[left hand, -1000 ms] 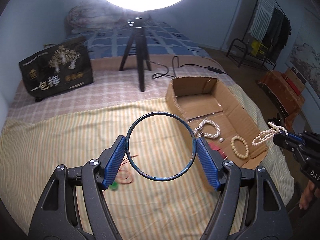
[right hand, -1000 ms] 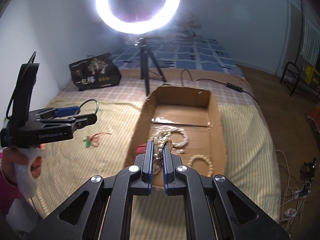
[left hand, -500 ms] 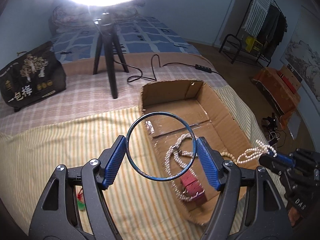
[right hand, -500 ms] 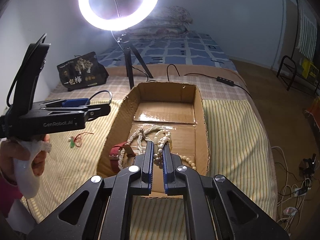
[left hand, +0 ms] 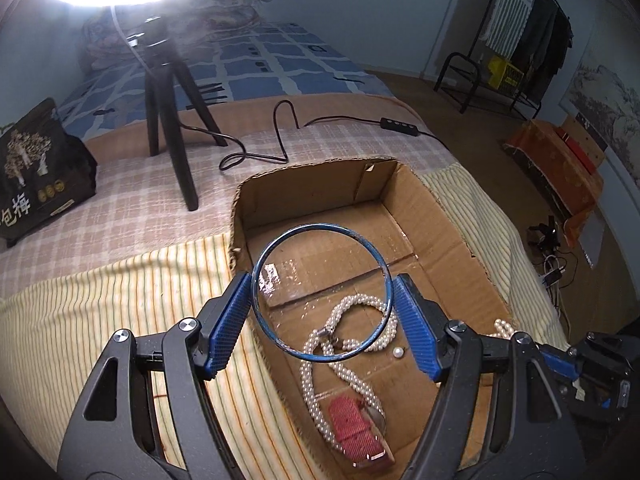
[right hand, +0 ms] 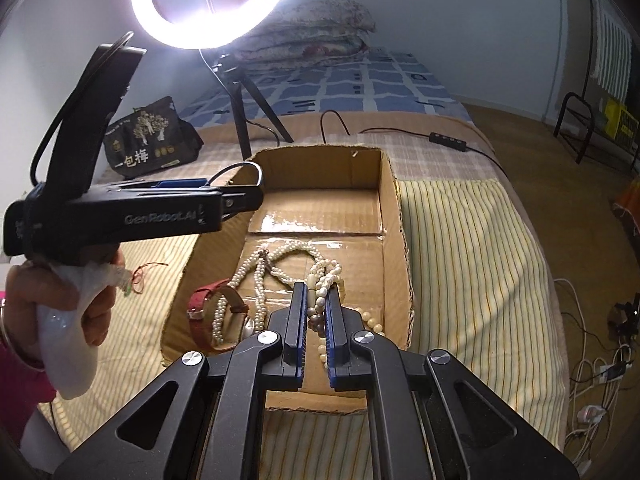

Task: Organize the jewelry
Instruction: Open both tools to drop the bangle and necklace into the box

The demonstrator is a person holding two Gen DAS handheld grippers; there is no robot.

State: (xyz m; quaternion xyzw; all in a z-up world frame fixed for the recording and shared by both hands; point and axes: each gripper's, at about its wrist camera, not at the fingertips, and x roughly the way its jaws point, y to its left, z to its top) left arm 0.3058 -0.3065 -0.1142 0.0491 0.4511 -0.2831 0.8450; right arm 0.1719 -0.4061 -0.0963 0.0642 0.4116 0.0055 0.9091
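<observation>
My left gripper (left hand: pixel 322 294) is shut on a thin blue bangle (left hand: pixel 280 240), held flat above the near left part of an open cardboard box (left hand: pixel 452 216). It also shows in the right wrist view (right hand: pixel 240 196). My right gripper (right hand: pixel 317 300) is shut on a cream pearl bracelet (right hand: pixel 320 284), over the box's (right hand: pixel 394 208) near end. In the box lie a twisted pearl necklace (left hand: pixel 348 344) and a red-strapped watch (left hand: pixel 354 432); both show in the right wrist view, necklace (right hand: pixel 256 276), watch (right hand: pixel 204 300).
The box sits on a striped yellow cloth (left hand: pixel 100 304) on a bed. A ring light on a black tripod (left hand: pixel 172 120) stands behind it, with a cable (left hand: pixel 280 132). A black bag (left hand: pixel 36 168) lies far left. A red string piece (right hand: pixel 142 276) lies left of the box.
Both grippers have moved forward over the box with their jewelry still held. The left gripper with the bangle has shifted from over the cloth to over the box.
</observation>
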